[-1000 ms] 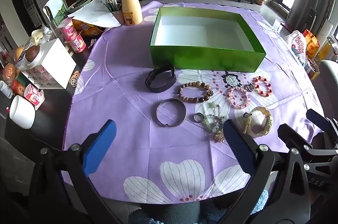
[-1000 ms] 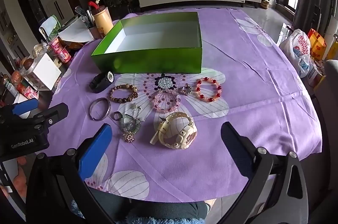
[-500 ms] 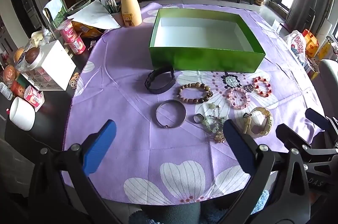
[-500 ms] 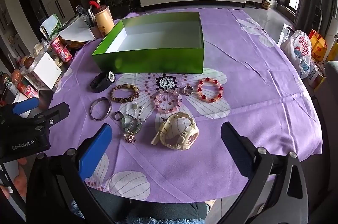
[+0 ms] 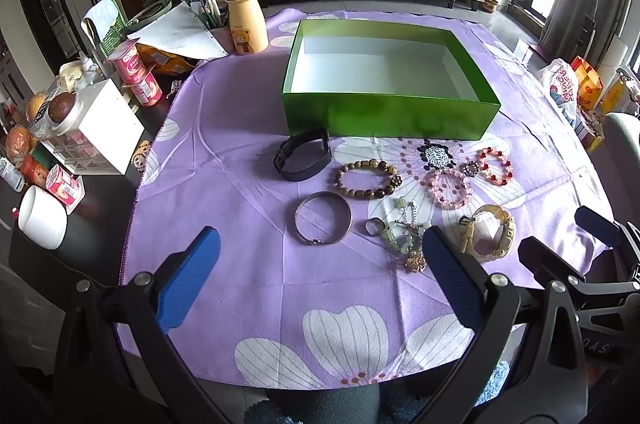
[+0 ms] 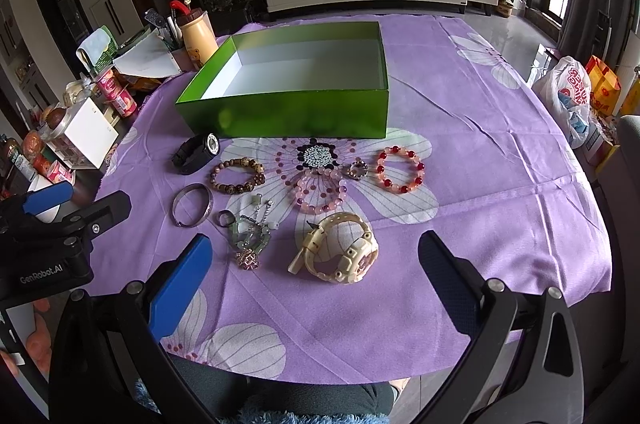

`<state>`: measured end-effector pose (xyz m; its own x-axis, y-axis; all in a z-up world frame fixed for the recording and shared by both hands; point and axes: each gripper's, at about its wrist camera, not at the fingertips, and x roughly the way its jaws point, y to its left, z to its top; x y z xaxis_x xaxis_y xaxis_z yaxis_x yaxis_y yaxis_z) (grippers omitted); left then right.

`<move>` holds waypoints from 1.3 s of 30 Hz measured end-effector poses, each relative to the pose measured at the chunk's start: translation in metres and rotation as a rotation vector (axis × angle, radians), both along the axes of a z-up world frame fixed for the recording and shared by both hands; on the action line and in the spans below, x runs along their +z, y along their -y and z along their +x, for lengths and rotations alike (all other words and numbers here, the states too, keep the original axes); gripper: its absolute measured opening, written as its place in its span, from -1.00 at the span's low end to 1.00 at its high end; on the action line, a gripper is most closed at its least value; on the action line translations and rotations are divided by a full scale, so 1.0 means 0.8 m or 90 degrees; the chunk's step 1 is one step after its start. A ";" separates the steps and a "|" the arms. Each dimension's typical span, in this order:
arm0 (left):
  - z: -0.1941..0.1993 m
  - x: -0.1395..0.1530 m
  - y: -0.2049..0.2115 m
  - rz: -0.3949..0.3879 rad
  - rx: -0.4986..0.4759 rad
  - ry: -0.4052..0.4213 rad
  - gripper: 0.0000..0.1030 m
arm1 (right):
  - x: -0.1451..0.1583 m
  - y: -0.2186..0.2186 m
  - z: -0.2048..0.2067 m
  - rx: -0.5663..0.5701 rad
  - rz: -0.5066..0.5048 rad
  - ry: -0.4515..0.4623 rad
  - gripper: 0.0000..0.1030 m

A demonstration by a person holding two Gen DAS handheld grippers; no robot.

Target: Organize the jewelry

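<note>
An empty green box (image 5: 390, 117) (image 6: 288, 111) stands on the purple flowered cloth. In front of it lie a black watch (image 5: 303, 159) (image 6: 196, 153), a brown bead bracelet (image 5: 368, 179) (image 6: 238, 176), a silver bangle (image 5: 323, 217) (image 6: 192, 203), a pink bead bracelet (image 5: 446, 183) (image 6: 321, 192), a red bead bracelet (image 5: 495, 165) (image 6: 400, 169), a cream watch (image 5: 488, 236) (image 6: 340, 254), a ring (image 5: 374, 226) and a green pendant necklace (image 6: 248, 238). My left gripper (image 5: 320, 276) and right gripper (image 6: 316, 280) are open and empty, near the table's front edge.
Left of the cloth stand a white drawer box (image 5: 94, 131), a white mug (image 5: 42, 222), yogurt cups (image 5: 138, 75), a yellow bottle (image 5: 244, 19) and papers. Bags (image 6: 572, 95) lie on the floor at the right.
Both grippers have shifted forward very slightly. The jewelry and the box have not moved.
</note>
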<state>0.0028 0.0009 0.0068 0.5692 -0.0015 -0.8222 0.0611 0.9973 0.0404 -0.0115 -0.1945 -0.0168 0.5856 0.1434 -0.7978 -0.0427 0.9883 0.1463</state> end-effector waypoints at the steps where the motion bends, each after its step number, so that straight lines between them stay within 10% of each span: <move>1: 0.000 0.001 0.000 0.000 0.000 0.000 0.96 | 0.000 0.000 0.000 0.000 0.000 0.000 0.97; 39: -0.003 0.002 0.003 -0.006 -0.003 0.002 0.96 | 0.002 -0.001 0.000 0.001 -0.001 -0.001 0.97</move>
<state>0.0005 -0.0016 0.0084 0.5723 -0.0117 -0.8199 0.0662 0.9973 0.0320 -0.0114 -0.1940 -0.0153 0.5836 0.1438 -0.7992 -0.0442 0.9884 0.1456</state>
